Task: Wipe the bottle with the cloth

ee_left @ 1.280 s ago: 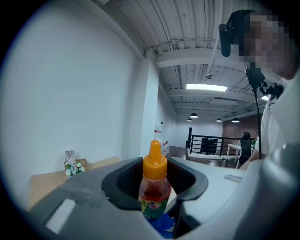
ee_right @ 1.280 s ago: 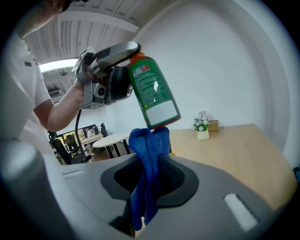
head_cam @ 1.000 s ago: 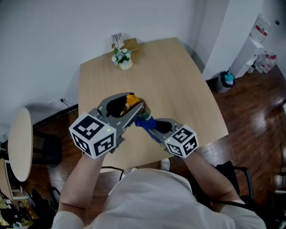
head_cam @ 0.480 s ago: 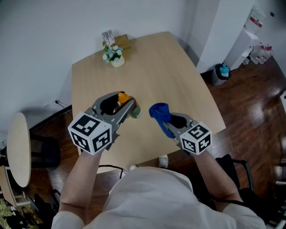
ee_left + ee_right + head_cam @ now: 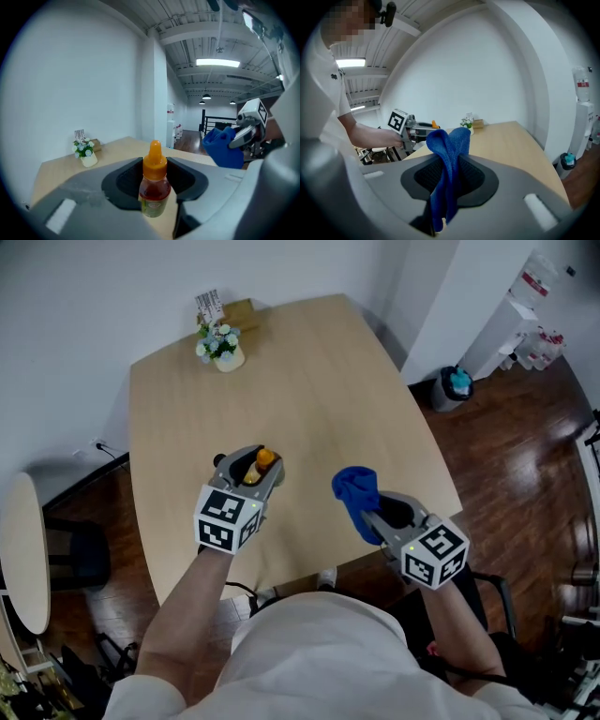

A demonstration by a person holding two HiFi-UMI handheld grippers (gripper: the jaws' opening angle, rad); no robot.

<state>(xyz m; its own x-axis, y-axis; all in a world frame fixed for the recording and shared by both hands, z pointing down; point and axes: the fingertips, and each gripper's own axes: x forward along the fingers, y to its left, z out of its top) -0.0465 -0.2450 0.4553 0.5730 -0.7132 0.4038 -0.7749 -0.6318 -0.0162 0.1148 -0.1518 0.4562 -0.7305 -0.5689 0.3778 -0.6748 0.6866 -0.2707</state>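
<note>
A small bottle (image 5: 153, 187) with an orange cap and reddish contents stands upright between the jaws of my left gripper (image 5: 154, 190), which is shut on it. From the head view the bottle (image 5: 262, 463) and left gripper (image 5: 251, 468) are low over the wooden table (image 5: 309, 381), near its front left. My right gripper (image 5: 445, 185) is shut on a blue cloth (image 5: 446, 164) that sticks up in a folded bunch. In the head view the right gripper (image 5: 370, 512) holds the cloth (image 5: 357, 495) to the right of the bottle, apart from it.
A small pot of flowers (image 5: 219, 345) and a card holder (image 5: 210, 307) stand at the table's far left corner. A round side table (image 5: 21, 559) is on the left. A bin (image 5: 456, 386) and a white water dispenser (image 5: 516, 320) are by the right wall.
The two grippers have parted: the cloth came off the bottle and moved right. My left gripper sank with the bottle towards the table.
</note>
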